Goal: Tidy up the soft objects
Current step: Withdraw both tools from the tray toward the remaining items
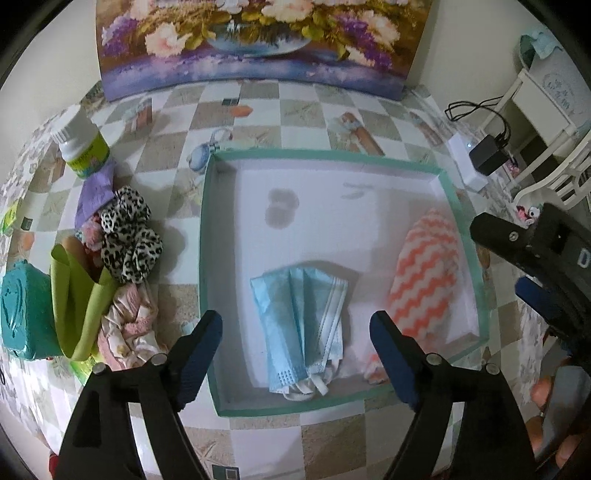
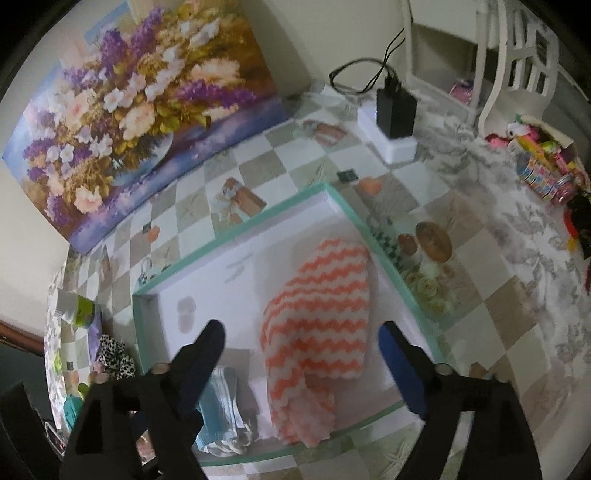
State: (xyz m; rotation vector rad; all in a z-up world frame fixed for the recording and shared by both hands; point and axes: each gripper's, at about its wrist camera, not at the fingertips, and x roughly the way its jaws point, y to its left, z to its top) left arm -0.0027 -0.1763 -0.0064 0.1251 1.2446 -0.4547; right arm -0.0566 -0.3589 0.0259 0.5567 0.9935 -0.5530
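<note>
Inside the green-edged box [image 1: 212, 258], your face mask [image 1: 301, 325] lies below your wide left claw [image 1: 295, 354]; the striped cloth [image 2: 317, 325] lies under your wide right claw [image 2: 301, 360]. No writing reads clearly.

A floral painting [image 1: 255, 44] leans against the cream wall [image 2: 332, 33] beside white furniture [image 1: 543, 107].

A flower painting [image 1: 251, 40] leans against the wall at the back of the checkered surface [image 1: 303, 110]. Left of the painting stands a white-capped green bottle [image 1: 83, 146]. Right of the painting, a black charger [image 2: 395, 110] sits on a white block [image 2: 391, 142], its cable trailing toward a white chair [image 2: 517, 62].
</note>
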